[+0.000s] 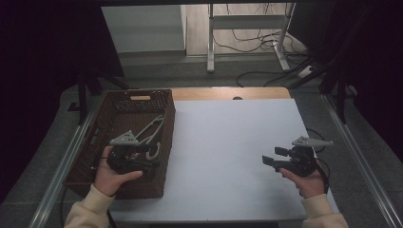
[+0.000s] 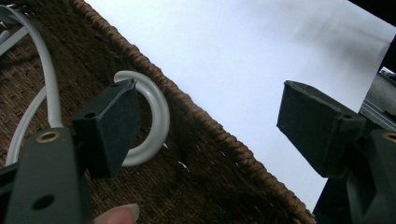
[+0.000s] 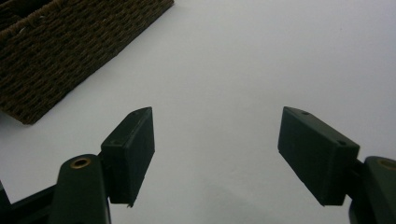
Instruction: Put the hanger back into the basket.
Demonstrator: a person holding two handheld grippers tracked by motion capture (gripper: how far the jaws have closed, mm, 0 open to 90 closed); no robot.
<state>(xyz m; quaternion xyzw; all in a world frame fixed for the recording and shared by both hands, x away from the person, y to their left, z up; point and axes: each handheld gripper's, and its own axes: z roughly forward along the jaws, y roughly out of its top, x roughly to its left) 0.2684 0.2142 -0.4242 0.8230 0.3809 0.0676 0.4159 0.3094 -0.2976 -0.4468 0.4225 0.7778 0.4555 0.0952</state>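
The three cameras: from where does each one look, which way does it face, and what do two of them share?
High view: fixed above the person's side, facing forward and down on the white table; both hands show, the left claw over the wicker basket, the right claw over the table.
Left gripper view: rides the left claw, facing down over the basket rim at a white hanger hook; its open jaws and a fingertip show.
Right gripper view: rides the right claw, facing the table; its open jaws show.
Shared: both gripper views show basket and table.

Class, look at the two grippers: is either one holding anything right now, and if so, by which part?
Nothing is held. The left gripper stands open over the basket, its jaws around a white hanger's hook without pressing. The right gripper is open above the white table.
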